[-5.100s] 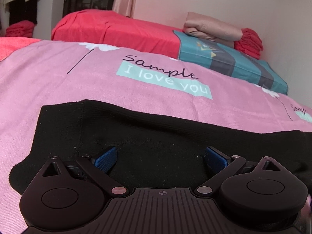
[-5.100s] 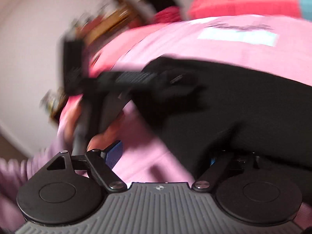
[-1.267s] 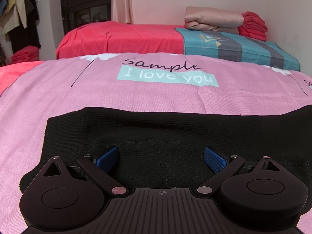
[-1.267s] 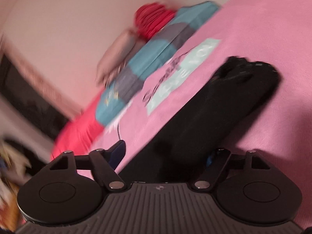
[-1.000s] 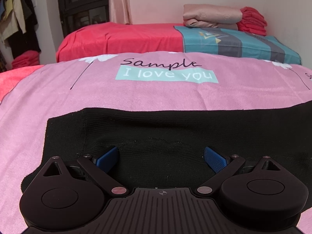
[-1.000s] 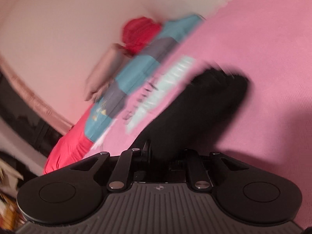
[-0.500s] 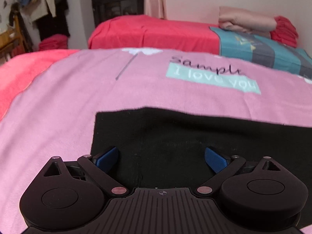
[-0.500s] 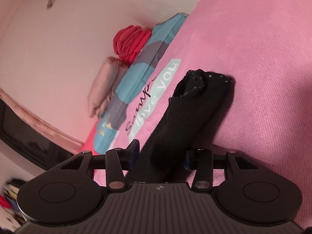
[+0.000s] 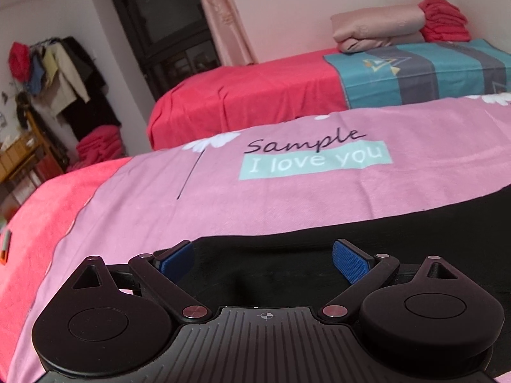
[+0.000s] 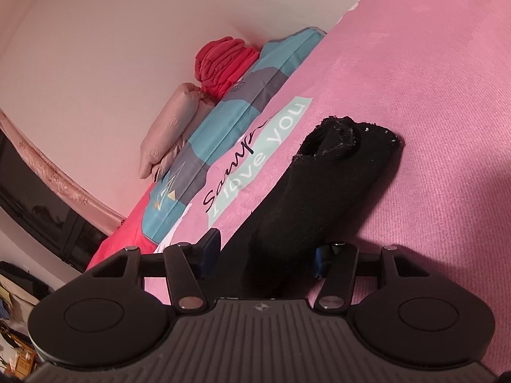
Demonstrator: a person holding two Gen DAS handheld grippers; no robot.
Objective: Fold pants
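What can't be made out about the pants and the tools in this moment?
- Left wrist view: the black pants run off the right edge, so their full shape is cut off; the left tool body hides their near edge.
- Right wrist view: the pants pass under the right tool; its right pad is mostly hidden by cloth.

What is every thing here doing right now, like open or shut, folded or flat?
Left hand-held gripper: open, above the black pants, gripping nothing.
Right hand-held gripper: jaws have just been opening; pants between them, apparently released.
Black pants: lying in a long folded bundle on the pink sheet, open hem at the far end.
Pink sheet: spread flat.
Beige blanket: folded.
Red blanket: folded.
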